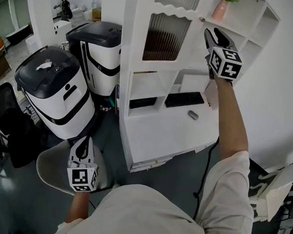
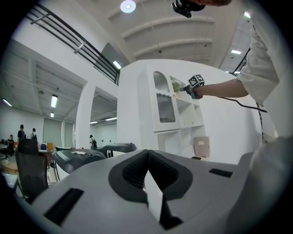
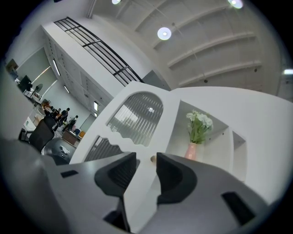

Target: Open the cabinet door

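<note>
Near the cabinet door knob (image 3: 153, 159), right gripper (image 1: 212, 33) hovers, jaws apart.

The cabinet door (image 1: 164, 35) is pictured shut, set flush in the upper left front of a tall white cabinet (image 1: 127, 47). The door is framed in white and divided by a scalloped rail into two panes of ribbed glass, an arched one above and a taller rectangular one below. A small round brass-coloured knob (image 1: 202, 19) is fixed to the door's right stile, at about the height of the scalloped rail. The door is seen upright, its knob edge lying against the wall of the open shelves (image 1: 253, 26) that fill the cabinet's right side. Darker tones are shown behind the lower pane than behind the upper one.
</note>
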Tool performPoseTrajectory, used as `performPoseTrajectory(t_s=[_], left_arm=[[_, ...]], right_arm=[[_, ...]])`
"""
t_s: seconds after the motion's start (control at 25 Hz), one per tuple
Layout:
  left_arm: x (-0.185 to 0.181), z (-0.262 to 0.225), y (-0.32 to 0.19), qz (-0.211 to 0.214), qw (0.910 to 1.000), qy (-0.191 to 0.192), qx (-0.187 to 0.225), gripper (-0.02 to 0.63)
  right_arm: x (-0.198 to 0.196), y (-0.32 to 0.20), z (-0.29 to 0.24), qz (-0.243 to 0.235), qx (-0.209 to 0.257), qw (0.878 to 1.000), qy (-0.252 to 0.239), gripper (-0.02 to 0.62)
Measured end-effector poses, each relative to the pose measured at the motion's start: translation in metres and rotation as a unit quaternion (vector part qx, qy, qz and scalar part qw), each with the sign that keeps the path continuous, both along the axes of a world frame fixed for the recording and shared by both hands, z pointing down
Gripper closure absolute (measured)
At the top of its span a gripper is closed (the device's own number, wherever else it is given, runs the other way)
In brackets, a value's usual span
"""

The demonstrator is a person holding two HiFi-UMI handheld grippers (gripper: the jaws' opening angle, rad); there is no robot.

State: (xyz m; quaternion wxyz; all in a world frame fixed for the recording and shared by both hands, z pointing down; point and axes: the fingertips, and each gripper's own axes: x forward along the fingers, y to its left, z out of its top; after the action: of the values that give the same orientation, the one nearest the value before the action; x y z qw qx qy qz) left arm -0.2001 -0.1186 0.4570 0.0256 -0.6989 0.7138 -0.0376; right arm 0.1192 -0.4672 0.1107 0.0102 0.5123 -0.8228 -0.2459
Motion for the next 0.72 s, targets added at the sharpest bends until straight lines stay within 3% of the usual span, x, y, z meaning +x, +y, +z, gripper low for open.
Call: performPoseTrajectory(t_s=[0.72], left_arm=[[-0.020, 0.006, 0.009, -0.041, 0.9991, 0.001, -0.009, 0.606]], right_arm=[[-0.013, -0.064, -0.006, 0.021, -0.022, 0.999, 0.021, 0.463]])
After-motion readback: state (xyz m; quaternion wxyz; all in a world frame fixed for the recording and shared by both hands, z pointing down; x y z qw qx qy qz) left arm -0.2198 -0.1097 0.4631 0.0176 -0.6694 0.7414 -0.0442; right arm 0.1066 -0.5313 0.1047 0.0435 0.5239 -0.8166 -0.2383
